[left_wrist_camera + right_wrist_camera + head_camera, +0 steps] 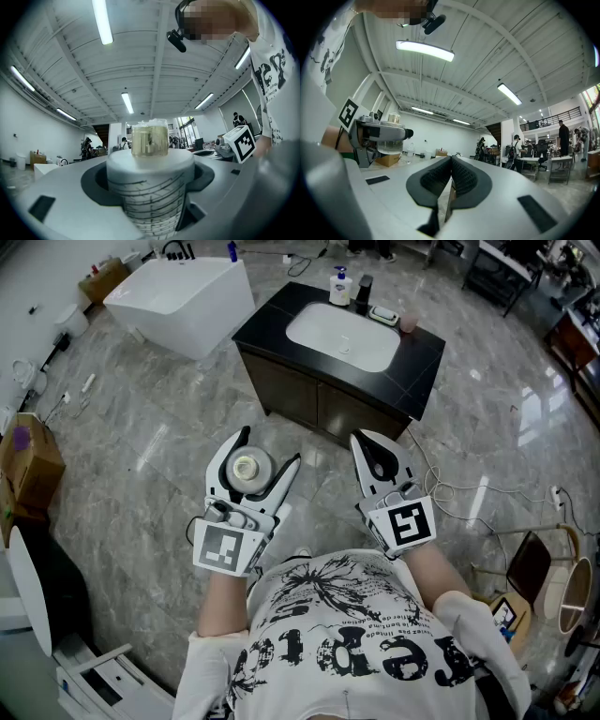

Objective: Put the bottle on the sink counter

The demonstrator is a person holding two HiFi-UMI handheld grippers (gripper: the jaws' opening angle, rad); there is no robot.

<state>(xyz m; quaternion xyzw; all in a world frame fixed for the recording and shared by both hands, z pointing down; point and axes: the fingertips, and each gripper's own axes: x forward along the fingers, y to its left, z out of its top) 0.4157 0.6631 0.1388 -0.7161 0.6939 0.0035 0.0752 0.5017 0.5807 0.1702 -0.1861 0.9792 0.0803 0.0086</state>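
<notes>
A white bottle (247, 468) with a clear yellowish cap (150, 138) stands upright between the jaws of my left gripper (272, 447), which is shut on its body (149, 192). My right gripper (364, 439) is held beside it at chest height, shut with nothing in it, its dark pads (451, 176) pressed together. The sink counter (417, 360), a black top with a white basin (342, 334) on a dark cabinet, stands on the floor ahead of both grippers, some way off.
A pump bottle (340, 287), a dark bottle (364, 292), a soap dish (382, 315) and a pink cup (408, 322) line the counter's far edge. A white bathtub (178, 298) stands at the far left, a cardboard box (30, 463) at left, cables (450, 488) and a chair (530, 563) at right.
</notes>
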